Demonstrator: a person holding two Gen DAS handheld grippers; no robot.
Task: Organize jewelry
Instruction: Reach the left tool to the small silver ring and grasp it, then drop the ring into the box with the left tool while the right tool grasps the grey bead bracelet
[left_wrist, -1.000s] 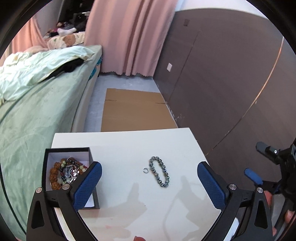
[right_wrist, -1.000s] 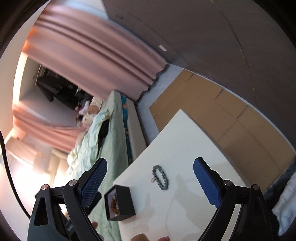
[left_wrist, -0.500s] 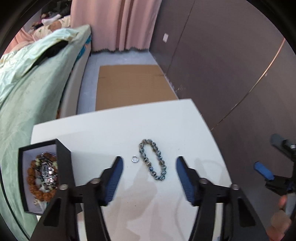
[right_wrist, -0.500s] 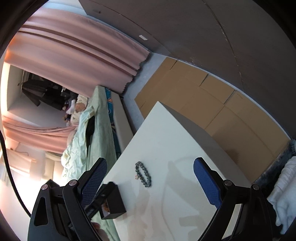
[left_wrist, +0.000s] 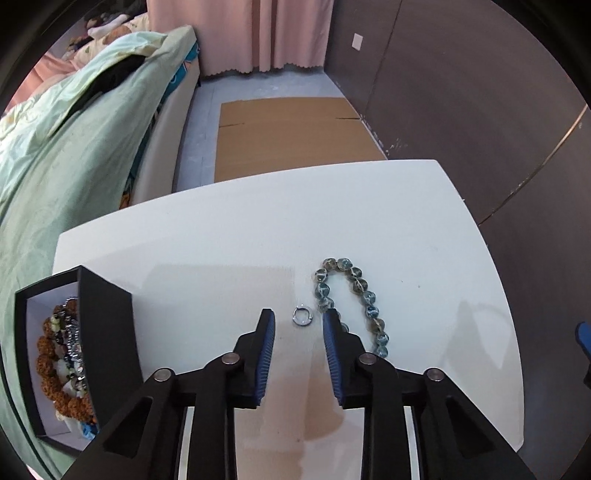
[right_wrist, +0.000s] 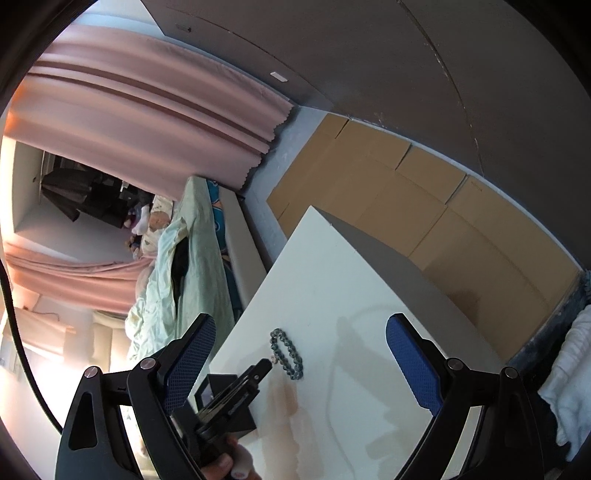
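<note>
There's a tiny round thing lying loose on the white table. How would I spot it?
On the white table, right of the black jewelry box, find the bluish bead bracelet. Just left of it lies a small silver ring, plain metal, beadless, far smaller.

A small silver ring (left_wrist: 302, 316) is seen lying flat on the white table (left_wrist: 229, 236), with a narrow gap showing in its band. Just to its right, a bracelet (left_wrist: 349, 295) of grey-blue glassy beads is laid out in a long closed loop, close to the ring but not clearly touching it. At the table's left edge a black box (left_wrist: 105, 332) with a white lining stands open. It is filled with a brown beaded bracelet (left_wrist: 46, 369) and a tangle of darker and silvery pieces (left_wrist: 72, 347) that cannot be told apart.
</note>
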